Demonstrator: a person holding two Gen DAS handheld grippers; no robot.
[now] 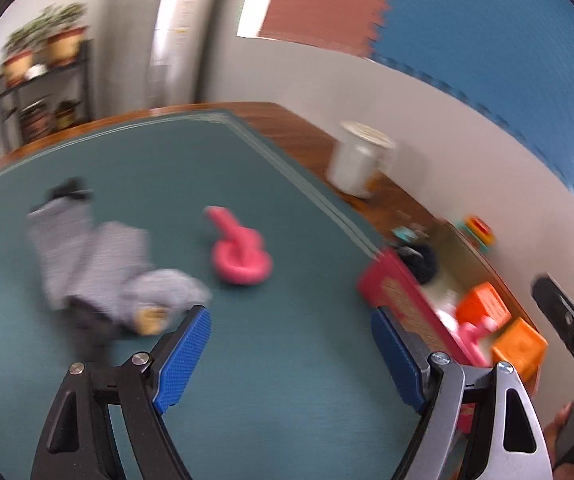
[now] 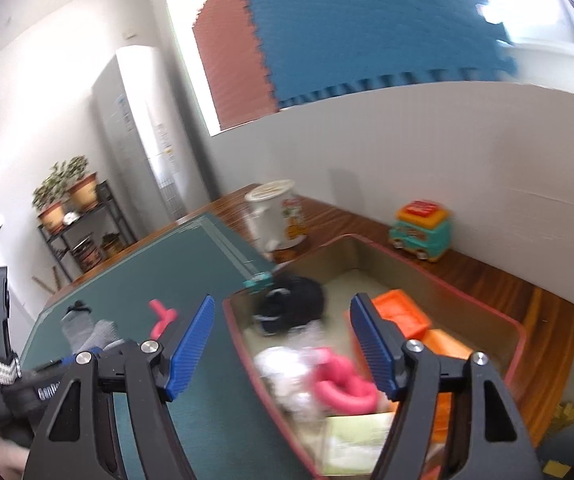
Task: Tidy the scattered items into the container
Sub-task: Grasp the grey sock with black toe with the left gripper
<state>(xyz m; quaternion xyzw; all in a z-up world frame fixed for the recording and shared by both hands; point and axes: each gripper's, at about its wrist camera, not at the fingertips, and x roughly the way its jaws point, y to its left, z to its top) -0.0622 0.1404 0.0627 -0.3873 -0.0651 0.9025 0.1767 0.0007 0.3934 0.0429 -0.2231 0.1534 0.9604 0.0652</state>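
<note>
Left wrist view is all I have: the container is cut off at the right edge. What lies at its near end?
Observer: A pale green card or packet lies at the near end of the container, next to a pink ring toy.
Operator: And the right gripper? I only see its black body.
Observer: The right gripper is above the container with its jaws open, gripping nothing.
</note>
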